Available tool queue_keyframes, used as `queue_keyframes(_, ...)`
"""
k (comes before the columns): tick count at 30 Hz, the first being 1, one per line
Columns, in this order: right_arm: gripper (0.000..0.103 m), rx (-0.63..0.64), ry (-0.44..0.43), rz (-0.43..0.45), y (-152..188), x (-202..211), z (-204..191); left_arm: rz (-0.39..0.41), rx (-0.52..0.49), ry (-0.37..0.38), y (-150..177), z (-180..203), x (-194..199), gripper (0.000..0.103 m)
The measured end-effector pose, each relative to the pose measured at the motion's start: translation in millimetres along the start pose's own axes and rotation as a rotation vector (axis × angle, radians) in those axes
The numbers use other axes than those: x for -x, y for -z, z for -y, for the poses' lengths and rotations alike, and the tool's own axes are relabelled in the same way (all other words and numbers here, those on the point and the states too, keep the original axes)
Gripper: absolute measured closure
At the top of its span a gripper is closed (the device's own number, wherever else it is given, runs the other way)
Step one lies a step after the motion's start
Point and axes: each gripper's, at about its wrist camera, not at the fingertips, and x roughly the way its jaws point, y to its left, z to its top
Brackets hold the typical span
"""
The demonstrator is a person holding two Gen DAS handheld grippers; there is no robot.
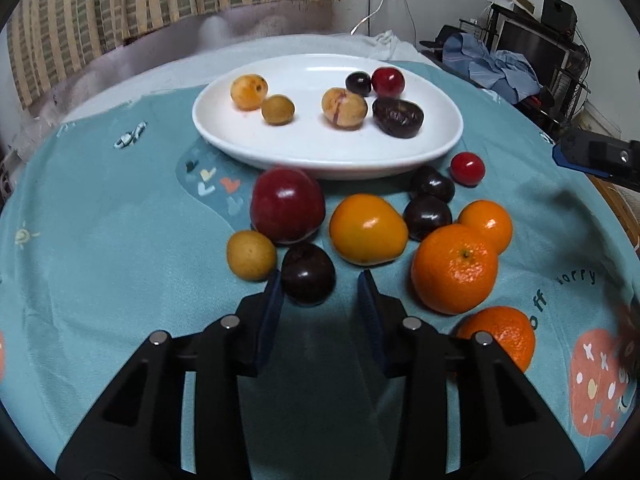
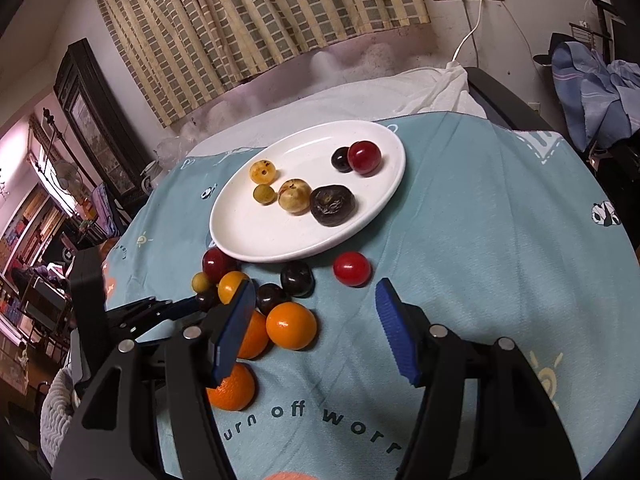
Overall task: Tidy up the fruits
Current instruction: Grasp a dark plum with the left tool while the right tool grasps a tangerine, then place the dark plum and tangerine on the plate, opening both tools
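Observation:
A white oval plate (image 1: 248, 136) (image 2: 240, 236) holds several small fruits: yellow ones, dark ones and a red one. Loose fruit lies on the cloth in front of it. My left gripper (image 1: 320, 286) is open, with a dark plum (image 1: 308, 274) against its left finger, between the jaws. Beyond it lie a red plum (image 1: 287, 205), a yellow fruit (image 1: 251, 255), an orange persimmon (image 1: 367, 229) and tangerines (image 1: 455, 269). My right gripper (image 2: 316, 292) is open and empty above the cloth, near a tangerine (image 2: 291, 325) and a red cherry tomato (image 2: 352, 269).
The table wears a teal printed cloth (image 1: 100, 216) (image 2: 500, 260). The left gripper (image 2: 160, 312) shows in the right wrist view, and the right one (image 1: 600, 156) at the left view's right edge. Curtains, a chair and cluttered shelves stand behind.

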Motion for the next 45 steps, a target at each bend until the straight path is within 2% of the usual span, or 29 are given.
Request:
queue_keyframes(2,0.040,0.007,-0.003,-0.005,1,-1,-2,0.002,0.019,0.016,0,-3,0,0.065)
queue_keyframes(4,0.040,0.014,-0.007,-0.011,2,-2,-4,0.004,0.036,0.009,0,-6,0,0.076)
queue_keyframes(8,0.040,0.064,-0.030,-0.035,7,-5,-18,0.010,0.055,0.004,2,-10,4,0.077)
queue_keyframes(14,0.040,0.272,-0.068,-0.139,34,-20,-64,0.065,0.072,-0.057,13,-16,37,0.077)
queue_keyframes(18,0.040,0.392,-0.039,-0.208,61,-41,-90,0.051,0.085,-0.067,24,-21,42,0.077)
queue_keyframes(21,0.040,0.419,0.010,-0.214,69,-51,-92,0.042,0.090,-0.060,25,-23,39,0.077)
queue_keyframes(23,0.044,0.408,0.023,-0.218,69,-57,-87,0.025,0.083,-0.054,26,-22,35,0.077)
queue_keyframes(25,0.056,0.405,0.016,-0.214,69,-58,-85,0.009,0.073,-0.057,27,-20,30,0.077)
queue_keyframes(26,0.059,0.407,0.008,-0.210,69,-57,-85,0.002,0.067,-0.062,28,-19,27,0.077)
queue_keyframes(31,0.060,0.409,-0.017,-0.195,69,-53,-90,0.017,0.074,-0.052,27,-20,31,0.077)
queue_keyframes(35,0.060,0.380,-0.067,-0.094,50,-21,-90,0.086,0.099,-0.026,7,-23,52,0.077)
queue_keyframes(36,0.060,0.363,-0.061,-0.046,39,-10,-87,0.098,0.104,-0.019,-3,-24,55,0.077)
queue_keyframes(39,0.060,0.303,-0.013,0.023,7,-1,-75,0.124,0.099,-0.026,-36,-26,56,0.077)
queue_keyframes(41,0.060,0.241,0.002,0.029,-19,-8,-63,0.132,0.095,-0.032,-60,-28,48,0.077)
queue_keyframes(45,0.060,0.218,0.032,-0.004,-47,-43,-55,0.125,0.126,-0.033,-91,-33,20,0.077)
